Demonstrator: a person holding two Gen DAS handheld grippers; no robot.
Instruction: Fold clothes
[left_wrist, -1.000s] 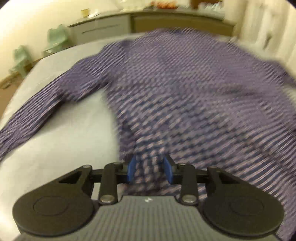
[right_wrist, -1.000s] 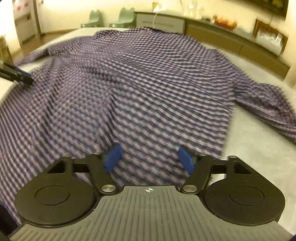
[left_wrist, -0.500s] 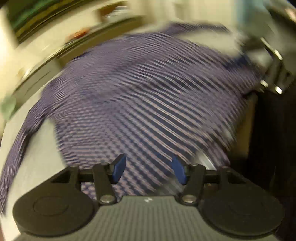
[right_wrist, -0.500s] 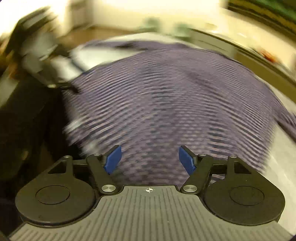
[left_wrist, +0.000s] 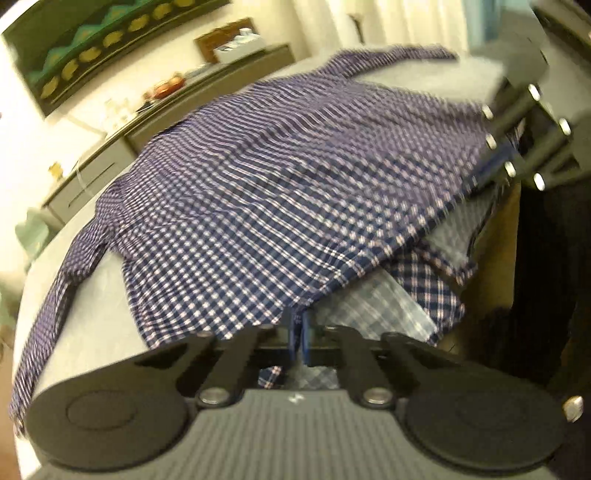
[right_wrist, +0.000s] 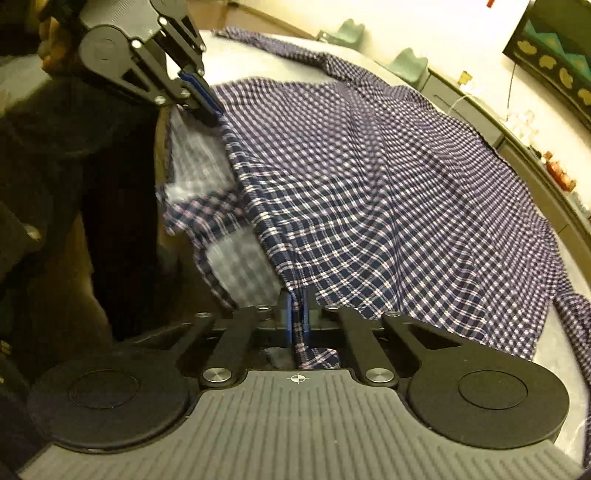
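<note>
Shirt (left_wrist: 280, 206), one checked garment on the table (left_wrist: 92, 325): my left gripper (left_wrist: 298, 332) and right gripper (right_wrist: 298, 314) both pinch its hem.

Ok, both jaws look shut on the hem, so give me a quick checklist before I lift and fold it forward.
1. Left gripper shut on the shirt hem: ok.
2. Right gripper shut on the hem: ok.
3. Hem edge between the two grips taut: ok, it runs straight.
4. Only one layer pinched: cannot tell; the paler inner layer hangs loose below.
5. Left sleeve flat on the table: ok.
6. Right sleeve flat: not ok, bunched at the table edge.
</note>
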